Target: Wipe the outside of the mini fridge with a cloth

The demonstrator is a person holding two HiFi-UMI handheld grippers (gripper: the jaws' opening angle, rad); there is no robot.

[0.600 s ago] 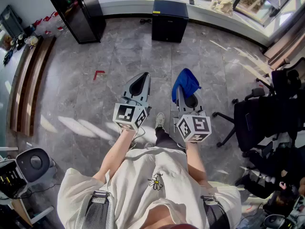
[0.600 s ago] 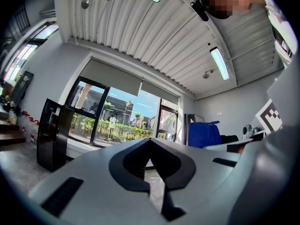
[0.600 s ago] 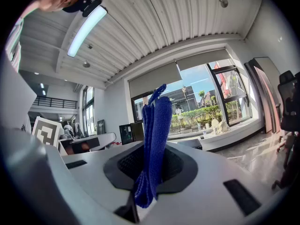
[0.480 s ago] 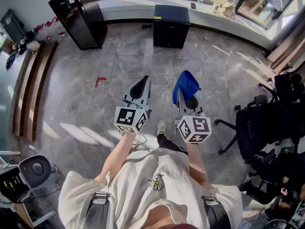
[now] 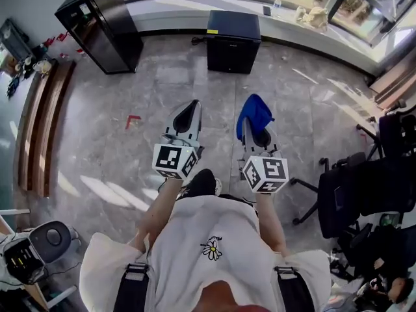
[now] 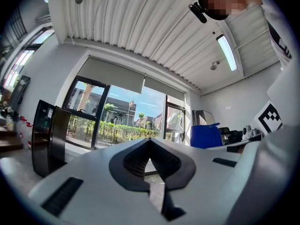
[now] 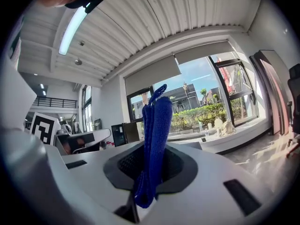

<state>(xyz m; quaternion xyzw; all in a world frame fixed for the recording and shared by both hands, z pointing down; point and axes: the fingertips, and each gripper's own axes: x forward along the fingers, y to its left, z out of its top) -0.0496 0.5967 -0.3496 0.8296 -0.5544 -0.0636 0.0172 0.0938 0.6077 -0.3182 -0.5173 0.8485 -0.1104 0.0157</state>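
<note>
In the head view, nearest is the person's white shirt (image 5: 208, 239), with both forearms reaching forward toward 12 o'clock. A dark shoe (image 5: 201, 182) shows on the grey tiled floor (image 5: 130, 161) between the arms.

The left gripper (image 5: 190, 107) is held level above the floor. Its own view shows the fingers clenched together with nothing between them. Just beside it, at its 3 o'clock, the right gripper (image 5: 250, 134) runs parallel to it, and the two do not touch. The right gripper's fingers are grasping the blue cloth (image 5: 255, 114). The cloth is pinched in a fold and stands up out of the fingers in a bunch past their tips.

A small red mark (image 5: 133, 119) lies on the floor at 9 o'clock from the left gripper. Black office chairs (image 5: 364, 187) crowd the 3 o'clock side.

Farther off, at 12 o'clock and well apart from both grippers, the black mini fridge (image 5: 233, 41) stands on the floor against the low window ledge (image 5: 292, 18), its door shut. A taller black cabinet (image 5: 101, 25) stands at 10 o'clock. Small items sit along the ledge beneath the windows, too small to make out.
</note>
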